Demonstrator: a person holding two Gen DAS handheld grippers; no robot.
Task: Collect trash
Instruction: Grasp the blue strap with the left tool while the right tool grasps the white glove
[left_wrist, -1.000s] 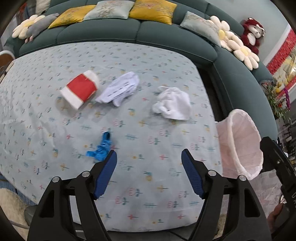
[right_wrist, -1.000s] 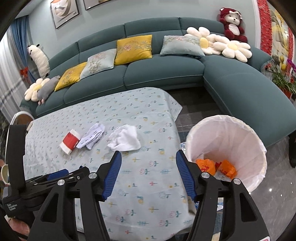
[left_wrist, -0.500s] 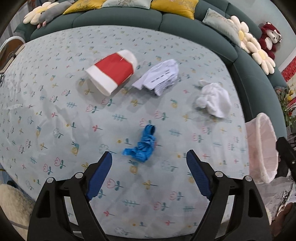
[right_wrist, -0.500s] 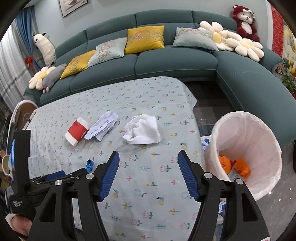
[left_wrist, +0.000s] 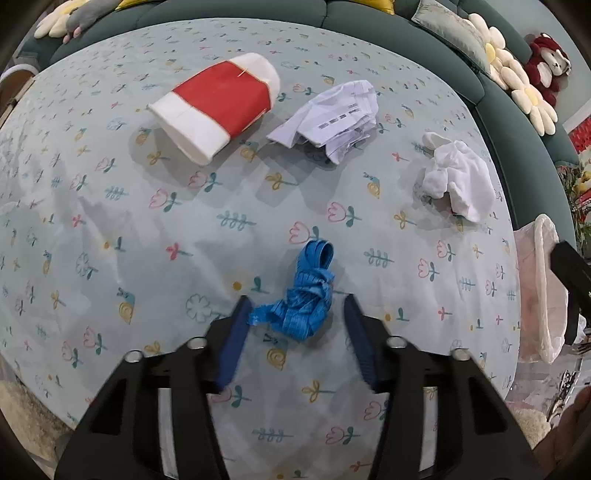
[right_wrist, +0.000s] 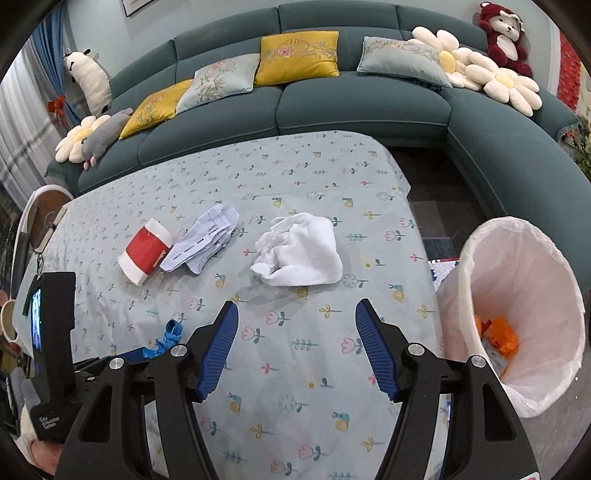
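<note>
Jaws of the left gripper (left_wrist: 295, 314) have just been closing around one blue scrap (left_wrist: 308, 295); its left pad touches the scrap's tail, the right pad stands just clear. Right gripper (right_wrist: 295, 314) hangs half open, holding nothing. On the table (right_wrist: 295, 369): one red-and-white cup (left_wrist: 218, 107) at eleven o'clock, one crumpled paper (left_wrist: 332, 118) at twelve, one white cloth (left_wrist: 458, 181) at two. One bin (right_wrist: 524, 306) stands at three.

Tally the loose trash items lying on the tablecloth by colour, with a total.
Blue: 1, crumpled blue strip
Red and white: 1, paper cup on its side
White: 2, printed paper wad and white tissue
Total: 4
</note>
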